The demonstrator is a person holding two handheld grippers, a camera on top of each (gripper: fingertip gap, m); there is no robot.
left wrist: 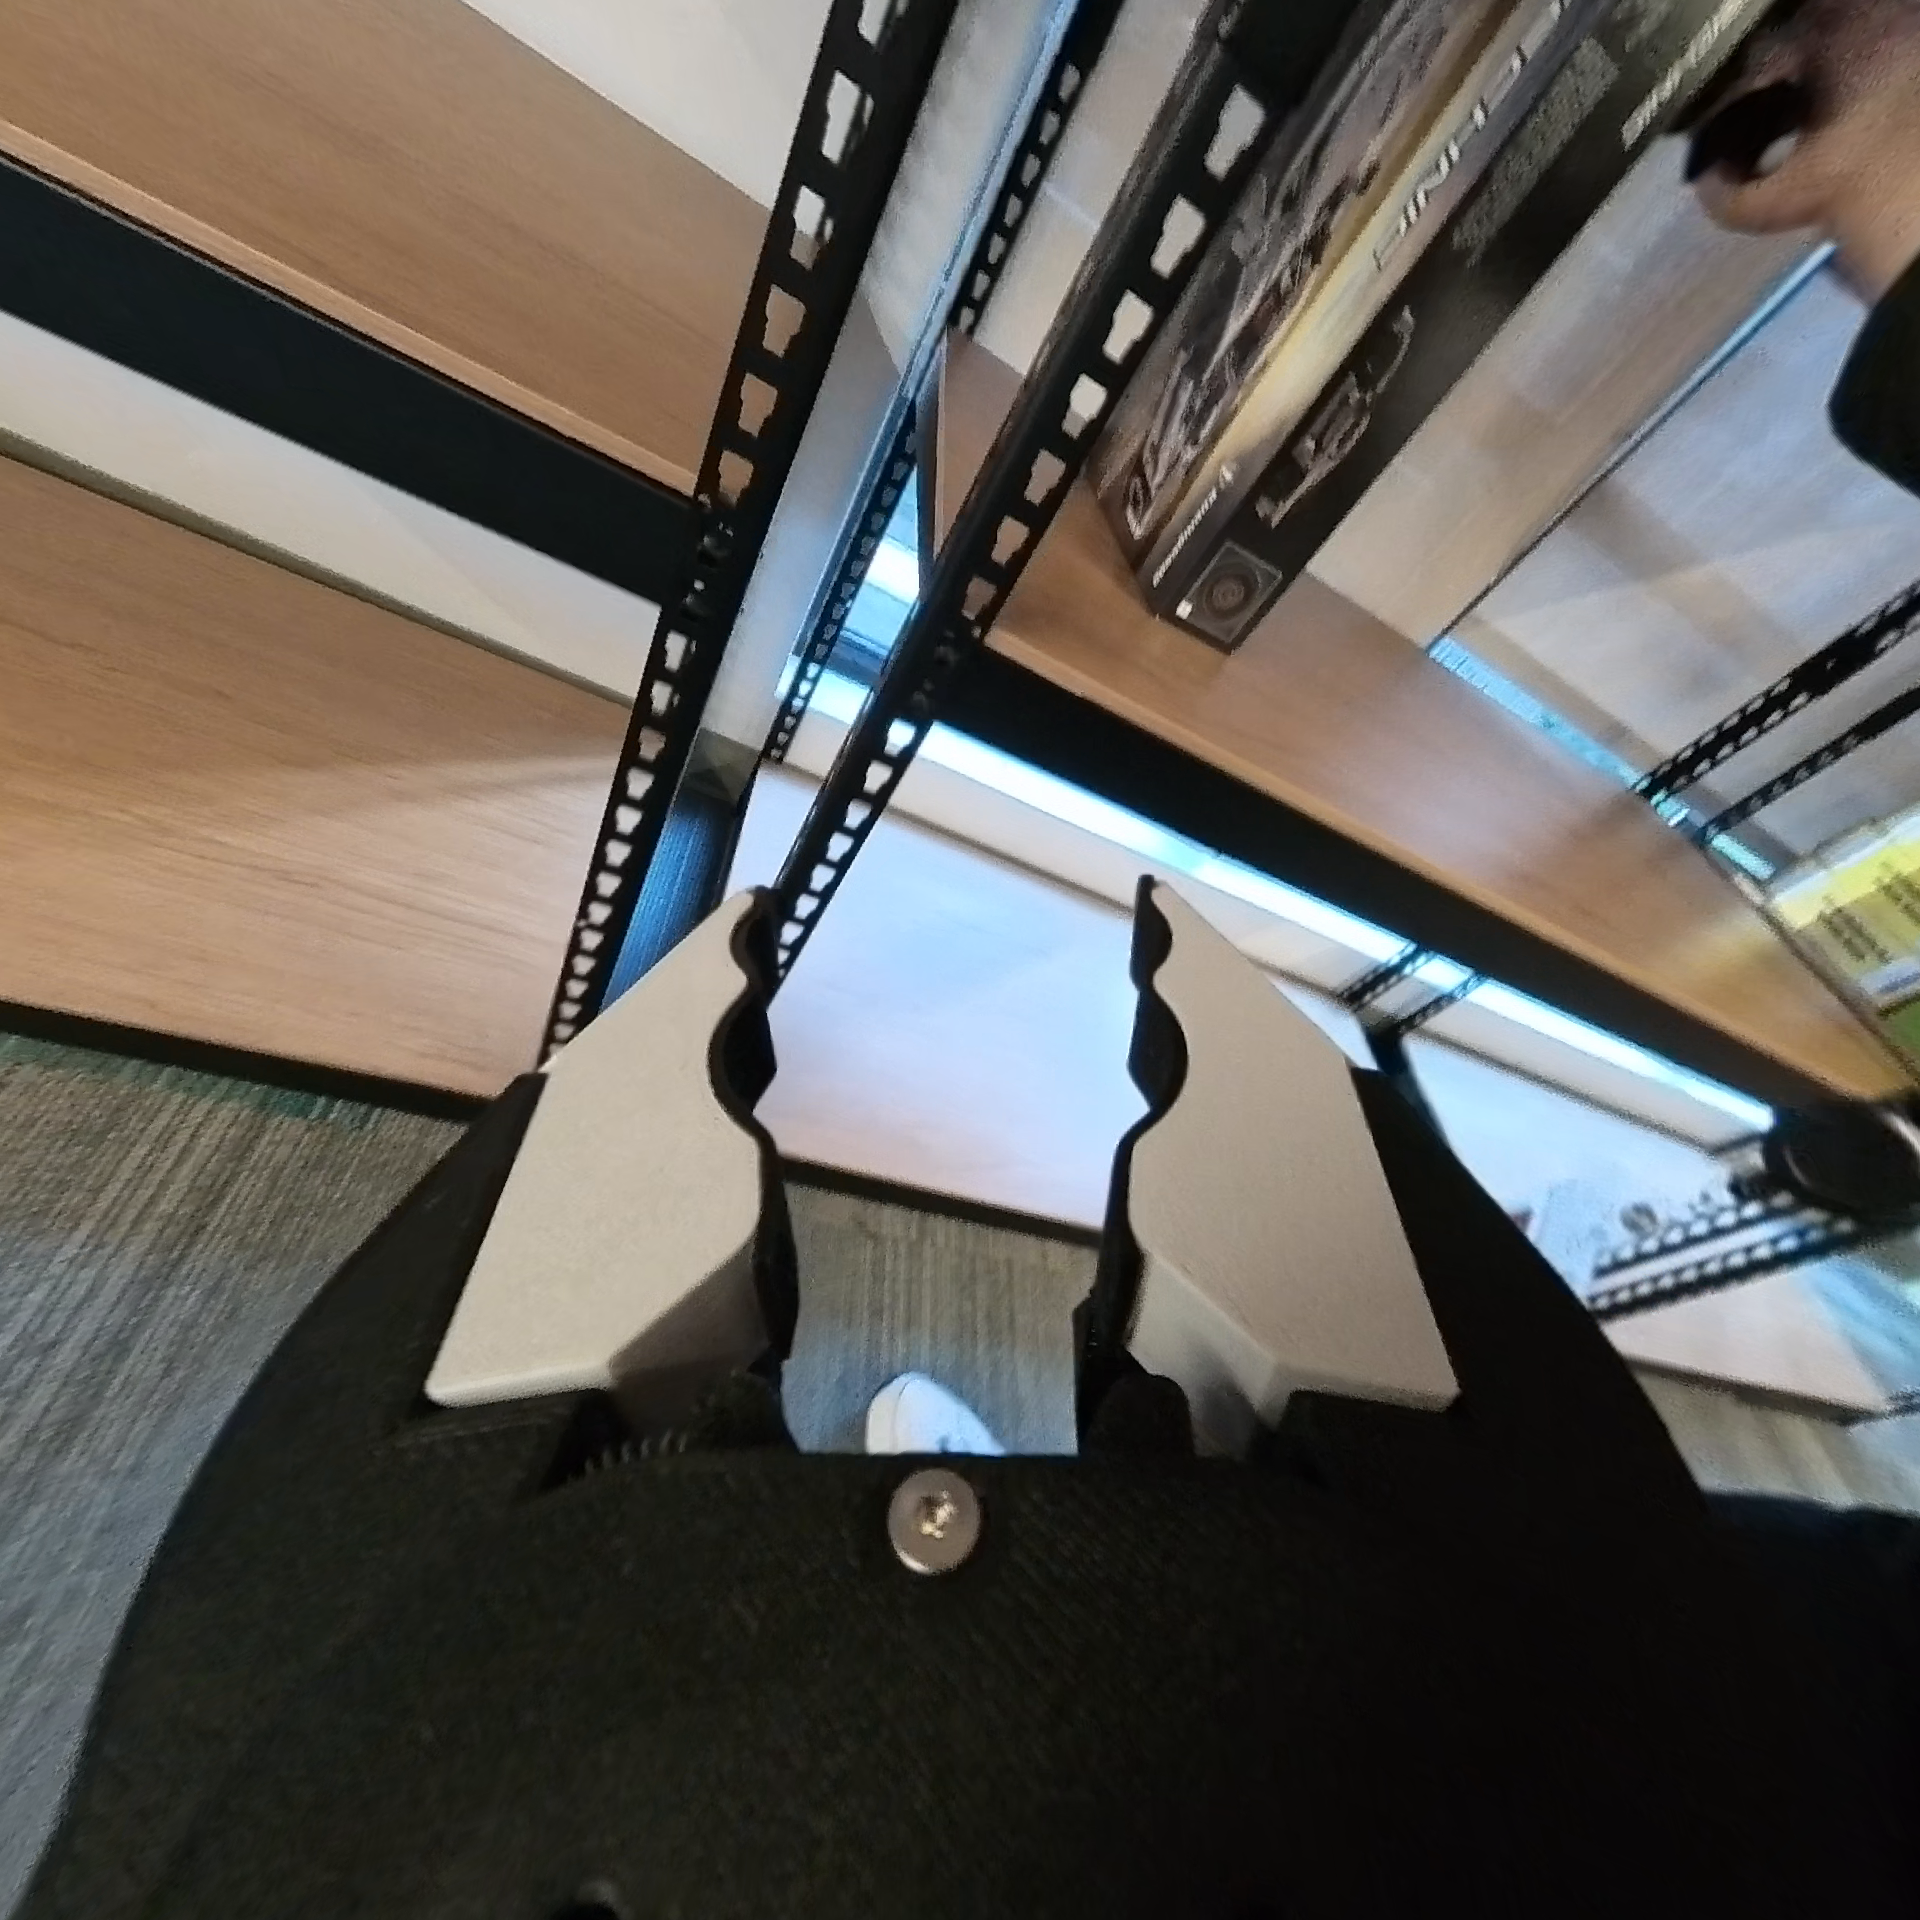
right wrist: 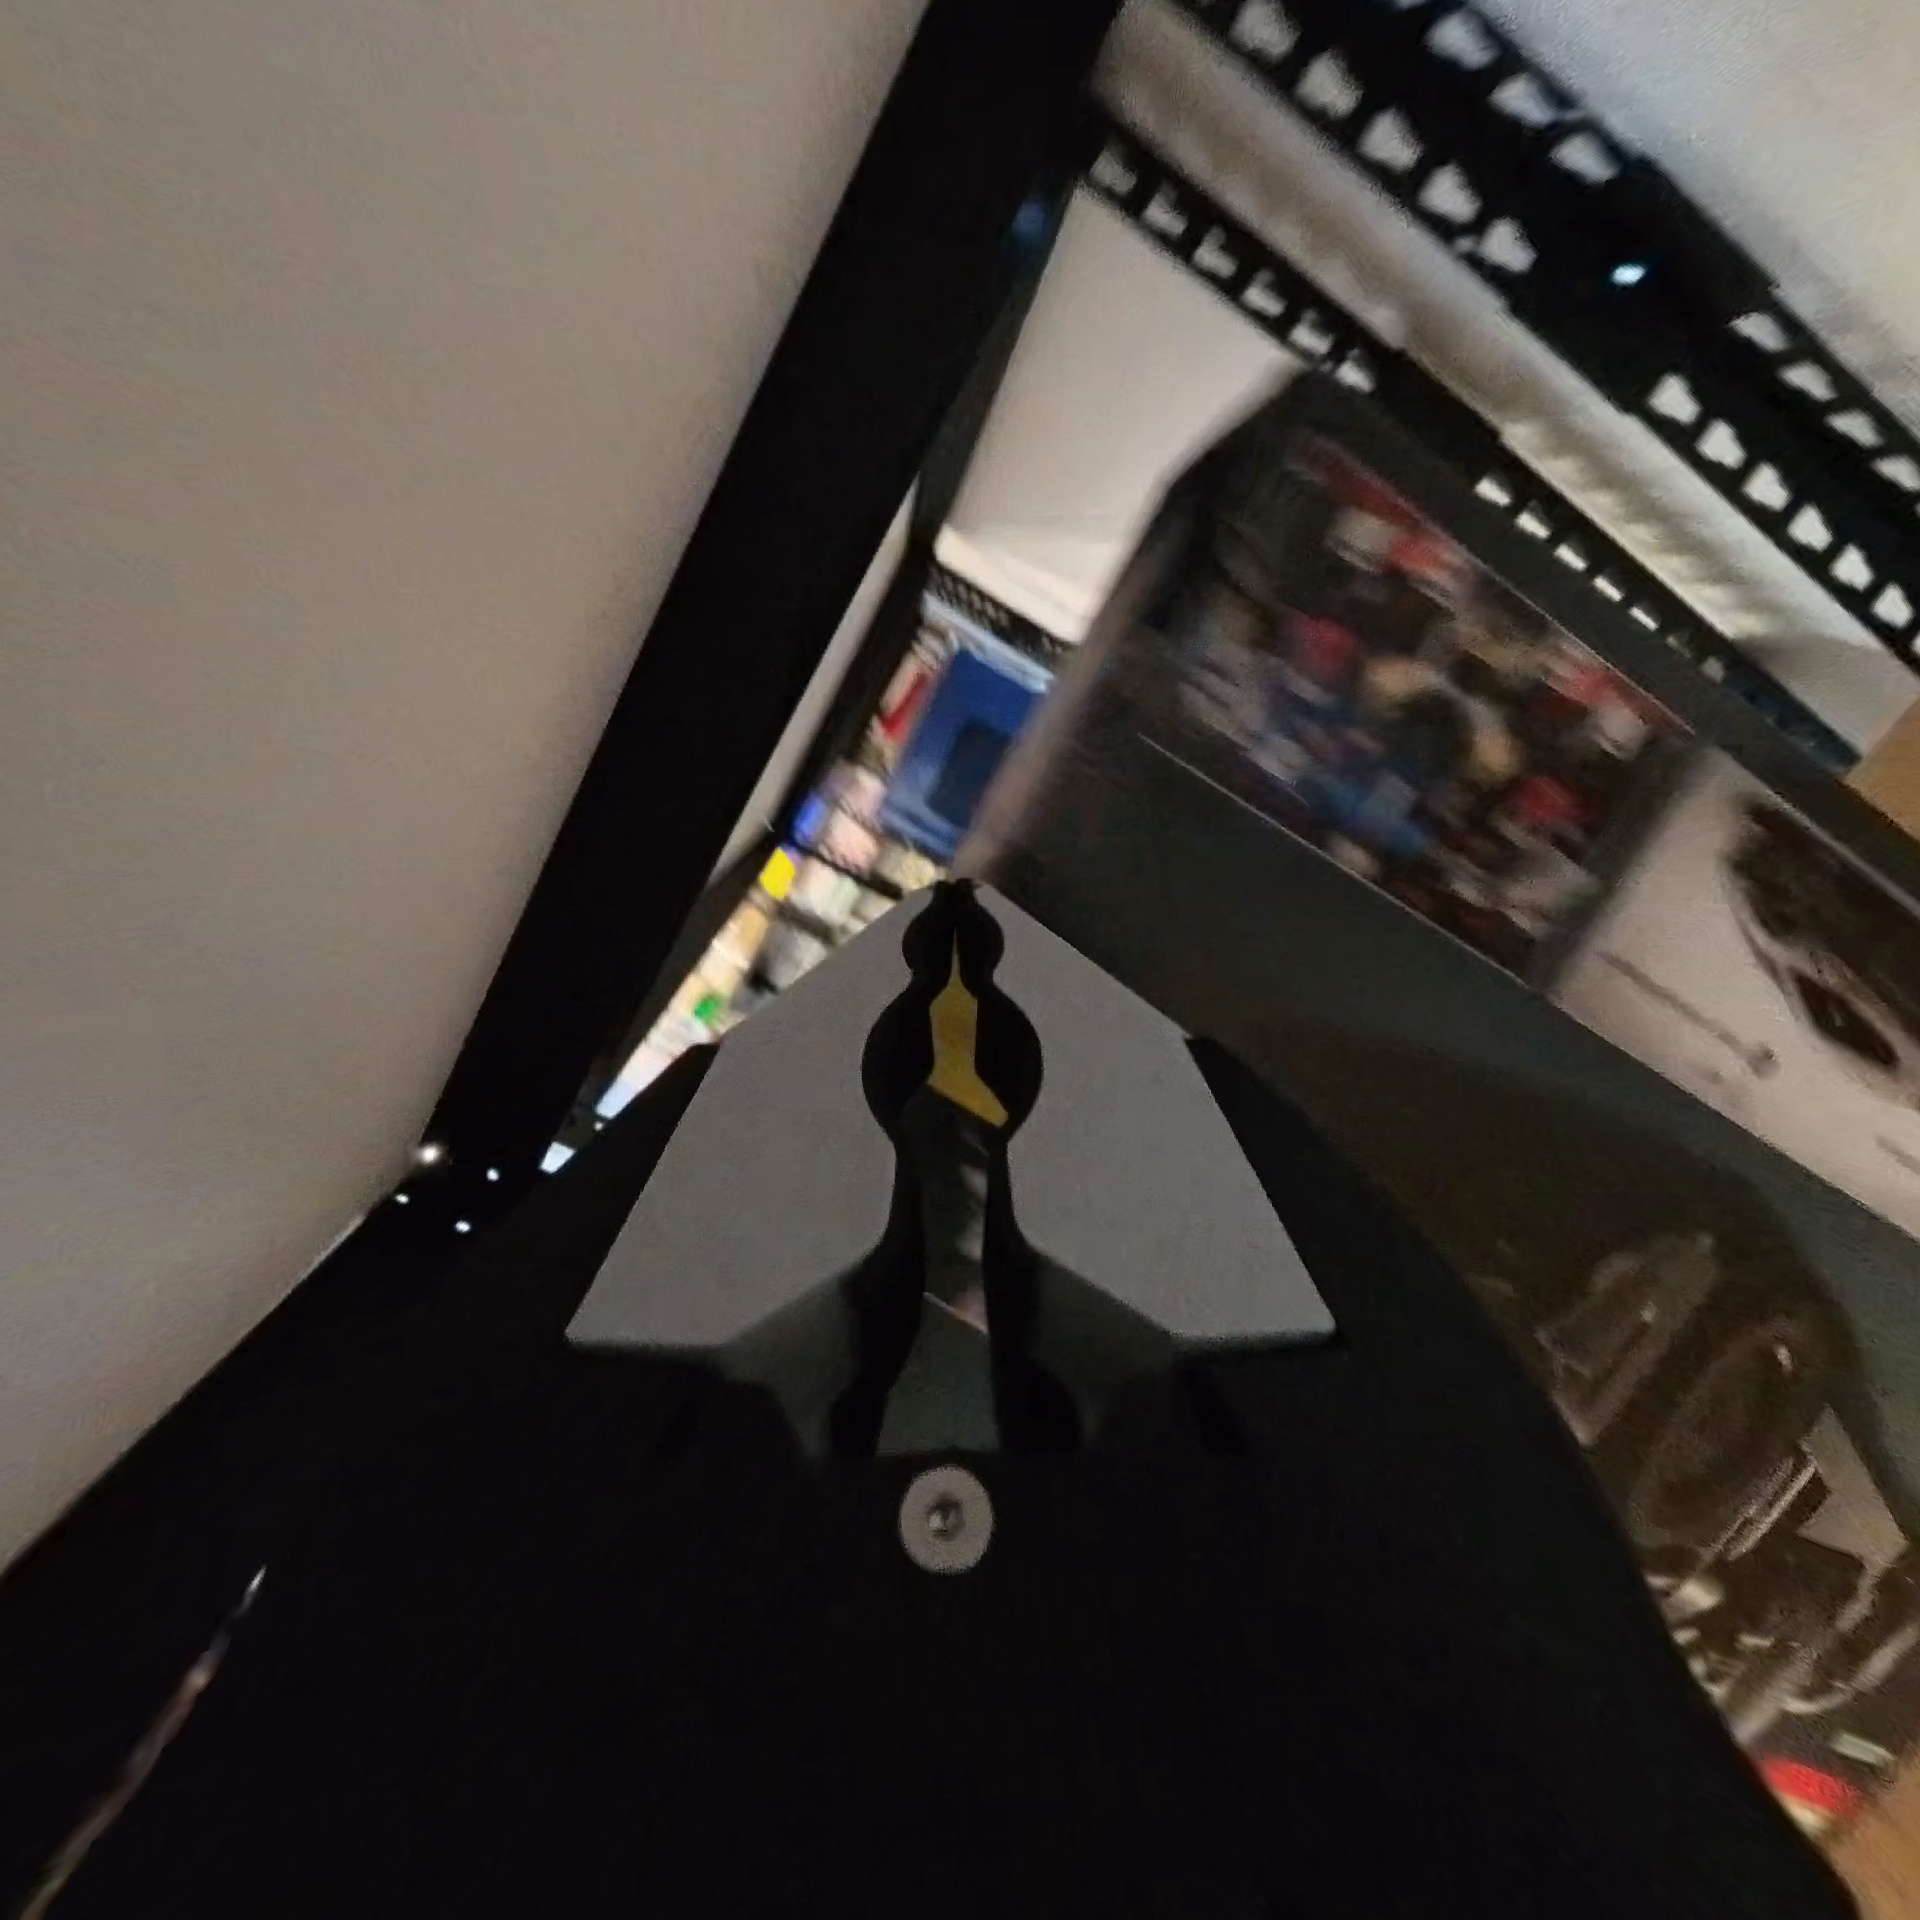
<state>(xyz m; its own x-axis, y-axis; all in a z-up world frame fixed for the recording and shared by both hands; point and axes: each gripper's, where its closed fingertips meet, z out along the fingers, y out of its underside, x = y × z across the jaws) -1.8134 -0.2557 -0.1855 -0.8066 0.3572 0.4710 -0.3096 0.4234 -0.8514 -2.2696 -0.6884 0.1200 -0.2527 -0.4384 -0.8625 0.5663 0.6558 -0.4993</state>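
In the left wrist view the left gripper [left wrist: 951, 904] has its two grey fingers [left wrist: 623, 1174] spread well apart with nothing between them; only grey carpet [left wrist: 187, 1247] and the tip of a white shoe [left wrist: 930, 1418], cut off by the gripper body, show through the gap. Ahead stands a shelving unit with black perforated uprights [left wrist: 769, 343] and wooden shelves [left wrist: 1351, 707]. A dark box with a car picture [left wrist: 1320, 343] stands near the front edge of the right-hand shelf, its top cut off by the picture's upper edge. A person's hand [left wrist: 1787, 177] shows only in part at the top right corner, just beside that box. A yellow-green item [left wrist: 1860, 935] at the right edge is too blurred and cropped to make out.

In the right wrist view the right gripper [right wrist: 954, 888] has its fingers closed together, tips meeting. A yellow patch [right wrist: 958, 1055] shows in the narrow slot behind the tips; whether it is something clamped there cannot be told. A black shelf beam [right wrist: 748, 644] runs diagonally just past the tips. To the right, dark printed boxes [right wrist: 1434, 727] stand upright, badly motion-blurred, their pictures unreadable. Beyond the beam, a blue container [right wrist: 977, 738] and small coloured items on a far shelf are too blurred to tell what they hold.
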